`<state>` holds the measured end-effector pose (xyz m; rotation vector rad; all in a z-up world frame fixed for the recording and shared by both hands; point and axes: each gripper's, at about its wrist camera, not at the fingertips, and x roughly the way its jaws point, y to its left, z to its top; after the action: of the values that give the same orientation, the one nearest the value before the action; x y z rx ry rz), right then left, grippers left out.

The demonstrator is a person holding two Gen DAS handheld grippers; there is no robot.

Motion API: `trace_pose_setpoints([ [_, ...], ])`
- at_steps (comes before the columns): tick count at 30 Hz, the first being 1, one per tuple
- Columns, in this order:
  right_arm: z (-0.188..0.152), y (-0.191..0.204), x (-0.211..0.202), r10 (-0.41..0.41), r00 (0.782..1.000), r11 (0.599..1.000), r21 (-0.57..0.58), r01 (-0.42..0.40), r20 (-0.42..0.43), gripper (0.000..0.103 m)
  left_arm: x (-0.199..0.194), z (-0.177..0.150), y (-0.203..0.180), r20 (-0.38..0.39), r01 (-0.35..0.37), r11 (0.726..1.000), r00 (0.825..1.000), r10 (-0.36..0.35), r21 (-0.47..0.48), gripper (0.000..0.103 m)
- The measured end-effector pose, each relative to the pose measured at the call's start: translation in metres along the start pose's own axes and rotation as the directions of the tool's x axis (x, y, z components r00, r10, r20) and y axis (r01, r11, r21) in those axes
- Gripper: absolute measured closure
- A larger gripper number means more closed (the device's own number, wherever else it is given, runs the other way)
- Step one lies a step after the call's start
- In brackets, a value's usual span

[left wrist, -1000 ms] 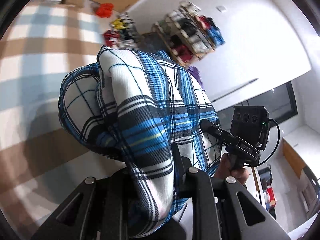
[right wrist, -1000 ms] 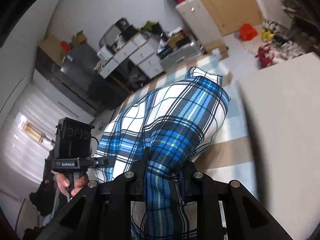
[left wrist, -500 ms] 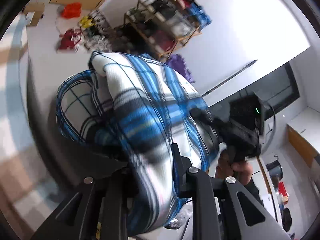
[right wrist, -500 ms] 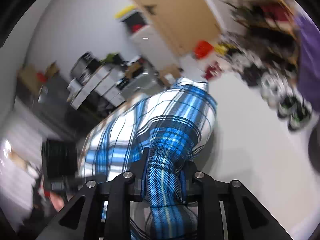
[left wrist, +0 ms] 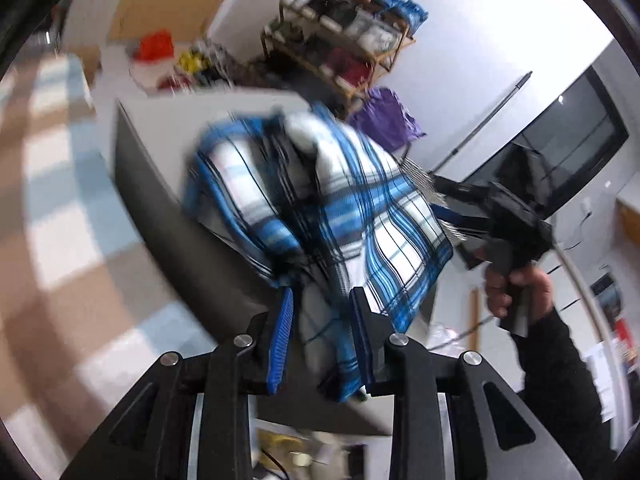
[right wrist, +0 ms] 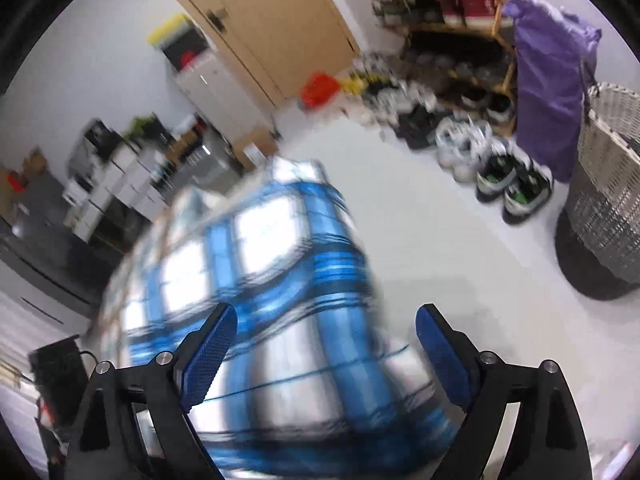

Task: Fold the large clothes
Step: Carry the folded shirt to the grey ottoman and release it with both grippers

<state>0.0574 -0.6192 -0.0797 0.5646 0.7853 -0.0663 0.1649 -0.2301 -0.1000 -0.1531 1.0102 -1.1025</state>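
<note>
You are letting go. A second ago both tongs were clamped on the plaid shirt (left wrist: pixel 340 216), lifted over the checked floor; now it is dropping onto the white table (left wrist: pixel 200 120), so this piece looks finished. Your right gripper (right wrist: pixel 324 344) is springing wide, pads clear of the blurred cloth lying between them. Your left gripper (left wrist: pixel 322 332) is only starting to part; cloth is hanging between its pads, contact uncertain.
</note>
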Motion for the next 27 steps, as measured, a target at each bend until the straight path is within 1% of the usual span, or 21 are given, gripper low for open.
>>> trace_pose_setpoints([
  [1,-0.003,0.004,-0.010,0.017,0.999,1.000,-0.001,-0.017,0.032,0.003,-0.015,0.004,-0.003,0.025,0.000,1.000,1.000,0.000,0.027,0.080],
  [2,-0.008,0.010,-0.023,0.040,0.997,0.999,-0.004,-0.040,0.068,0.000,-0.022,0.008,-0.006,0.037,0.002,0.999,0.999,-0.004,0.043,0.080],
  [3,-0.014,0.017,-0.032,0.074,0.994,0.997,-0.013,-0.074,0.084,0.000,-0.030,0.016,-0.013,0.051,0.005,0.998,0.999,-0.008,0.060,0.080],
  [4,-0.017,0.023,-0.037,0.099,0.992,0.995,-0.026,-0.098,0.084,0.000,-0.034,0.025,-0.021,0.057,0.024,0.997,0.998,-0.028,0.069,0.079],
  [5,-0.024,0.035,-0.040,0.119,0.990,0.992,-0.044,-0.116,0.079,0.000,-0.029,0.036,-0.033,0.045,0.048,0.996,0.998,-0.051,0.074,0.070],
  [6,-0.032,0.043,-0.041,0.129,0.989,0.990,-0.060,-0.125,0.071,0.000,-0.021,0.048,-0.044,0.026,0.072,0.994,0.997,-0.075,0.081,0.066],
  [8,-0.046,0.062,-0.036,0.149,0.988,0.985,-0.093,-0.145,0.038,0.000,0.003,0.072,-0.066,0.000,0.092,0.991,0.996,-0.093,0.101,0.065],
  [9,-0.054,0.071,-0.031,0.151,0.988,0.981,-0.121,-0.149,0.013,0.000,0.014,0.083,-0.073,-0.025,0.097,0.990,0.995,-0.095,0.099,0.065],
  [11,-0.071,0.088,-0.022,0.094,0.996,0.974,-0.208,-0.092,-0.002,0.000,0.045,0.096,-0.084,-0.081,0.114,0.990,0.991,-0.107,0.083,0.065],
  [13,-0.085,0.104,-0.007,-0.008,1.000,0.943,-0.333,0.008,0.002,0.000,0.073,0.096,-0.071,-0.146,0.098,0.995,0.985,-0.093,0.027,0.065],
  [14,-0.092,0.111,0.002,-0.067,0.998,0.916,-0.395,0.062,0.002,0.000,0.078,0.094,-0.063,-0.158,0.084,0.996,0.984,-0.082,0.006,0.065],
  [15,-0.097,0.117,0.013,-0.136,0.991,0.882,-0.456,0.121,0.000,0.000,0.085,0.093,-0.052,-0.164,0.054,0.998,0.985,-0.056,-0.017,0.065],
  [16,-0.102,0.122,0.023,-0.194,0.981,0.846,-0.506,0.166,-0.002,0.000,0.086,0.090,-0.041,-0.168,0.047,0.998,0.984,-0.053,-0.040,0.065],
  [18,-0.110,0.127,0.036,-0.259,0.966,0.797,-0.567,0.206,-0.013,0.000,0.088,0.085,-0.022,-0.165,0.076,0.993,0.982,-0.089,-0.085,0.071],
  [20,-0.114,0.129,0.042,-0.298,0.954,0.769,-0.600,0.219,-0.033,0.000,0.086,0.081,-0.006,-0.149,0.099,0.988,0.982,-0.117,-0.119,0.096],
  [21,-0.117,0.129,0.044,-0.316,0.948,0.759,-0.612,0.221,-0.049,0.000,0.084,0.078,0.007,-0.139,0.122,0.980,0.980,-0.145,-0.159,0.100],
  [22,-0.118,0.128,0.047,-0.333,0.940,0.752,-0.623,0.215,-0.077,0.000,0.083,0.075,0.020,-0.129,0.159,0.963,0.973,-0.190,-0.217,0.103],
  [24,-0.118,0.122,0.054,-0.350,0.930,0.744,-0.635,0.205,-0.110,0.000,0.082,0.067,0.034,-0.103,0.228,0.925,0.957,-0.270,-0.303,0.103],
  [25,-0.115,0.122,0.053,-0.341,0.931,0.754,-0.629,0.188,-0.131,0.000,0.078,0.065,0.033,-0.093,0.233,0.925,0.958,-0.272,-0.301,0.103],
  [26,-0.111,0.120,0.050,-0.325,0.934,0.768,-0.618,0.168,-0.150,0.000,0.071,0.065,0.027,-0.096,0.216,0.936,0.963,-0.250,-0.277,0.103],
  [27,-0.104,0.118,0.043,-0.289,0.942,0.796,-0.590,0.135,-0.174,0.000,0.066,0.067,0.019,-0.099,0.192,0.950,0.970,-0.222,-0.248,0.103],
])
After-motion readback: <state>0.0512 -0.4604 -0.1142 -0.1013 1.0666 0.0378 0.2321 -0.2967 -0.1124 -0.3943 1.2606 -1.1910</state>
